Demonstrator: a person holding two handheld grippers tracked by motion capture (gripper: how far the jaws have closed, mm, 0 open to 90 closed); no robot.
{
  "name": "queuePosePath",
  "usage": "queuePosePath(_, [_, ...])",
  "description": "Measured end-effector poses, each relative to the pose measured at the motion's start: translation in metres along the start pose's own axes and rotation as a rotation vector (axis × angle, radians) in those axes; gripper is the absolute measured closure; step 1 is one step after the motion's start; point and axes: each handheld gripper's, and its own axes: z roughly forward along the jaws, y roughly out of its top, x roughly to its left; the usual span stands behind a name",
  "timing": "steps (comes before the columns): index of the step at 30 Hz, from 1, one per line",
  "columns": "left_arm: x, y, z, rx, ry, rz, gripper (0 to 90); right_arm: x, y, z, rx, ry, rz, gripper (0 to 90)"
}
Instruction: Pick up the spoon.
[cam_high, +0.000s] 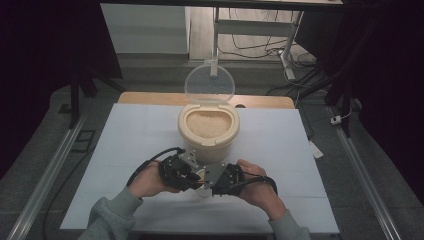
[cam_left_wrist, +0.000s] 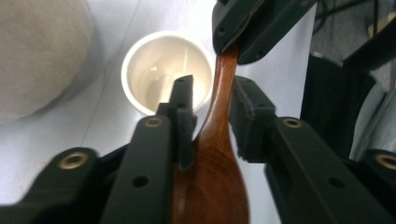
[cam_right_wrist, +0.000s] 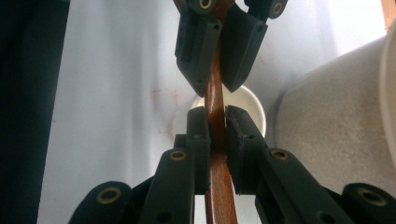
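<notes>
From the high view, I see both of my hands low at the near edge of the desk (cam_high: 125, 150), which is covered in a pale blue sheet. The left gripper (cam_high: 186, 172) and the right gripper (cam_high: 220, 179) point at each other, tips almost meeting, just in front of a cream round rice container (cam_high: 207, 137) with its clear lid (cam_high: 209, 84) standing open and pale grain (cam_high: 207, 123) inside. What they hold is too small to make out here.

In the left gripper view, a glossy brown wooden spoon (cam_left_wrist: 217, 154) runs lengthwise away from me, its broad bowl nearest the camera and its thin handle reaching on to the right gripper (cam_left_wrist: 254, 28) opposite. My own jaws stand a little apart either side of the spoon's neck; the left one touches it, the right one shows a sliver of gap, so I cannot tell whether this grip is firm. A small white empty cup (cam_left_wrist: 163, 70) sits on the desk beneath and just left of the handle.

In the right gripper view, the jaws are closed onto the spoon handle (cam_right_wrist: 215, 121), which runs straight ahead into the left gripper (cam_right_wrist: 219, 42). The cup (cam_right_wrist: 247, 109) lies directly under that span, with the container wall (cam_right_wrist: 327, 135) to the right.
</notes>
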Motion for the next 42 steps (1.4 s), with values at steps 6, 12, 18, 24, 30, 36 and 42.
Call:
queuePosePath(6, [-0.001,-0.001,0.006,0.027,-0.031,0.028,76.8,0.004,0.001,0.005,0.007,0.006,-0.047,79.5])
queuePosePath(12, [-0.003,-0.002,0.010,0.019,-0.014,0.042,77.9,0.005,-0.001,0.007,0.005,0.000,-0.044,79.0])
queuePosePath(18, [-0.005,-0.002,0.013,-0.004,0.031,0.044,78.6,0.002,-0.005,0.001,-0.016,-0.020,0.006,72.1])
queuePosePath(24, [-0.004,-0.003,0.010,-0.037,0.071,0.040,78.8,-0.008,-0.016,-0.025,-0.196,-0.142,0.176,54.2])
queuePosePath(30, [-0.004,-0.006,0.003,-0.091,0.111,0.022,78.8,-0.012,-0.042,-0.057,-0.397,-0.244,0.465,47.2])
queuePosePath(36, [-0.005,-0.006,0.000,-0.119,0.135,0.017,78.8,-0.008,-0.068,-0.064,-0.448,-0.294,0.662,41.4])
queuePosePath(42, [-0.007,-0.007,-0.002,-0.151,0.163,0.007,78.8,-0.004,-0.083,-0.058,-0.470,-0.277,0.791,36.5])
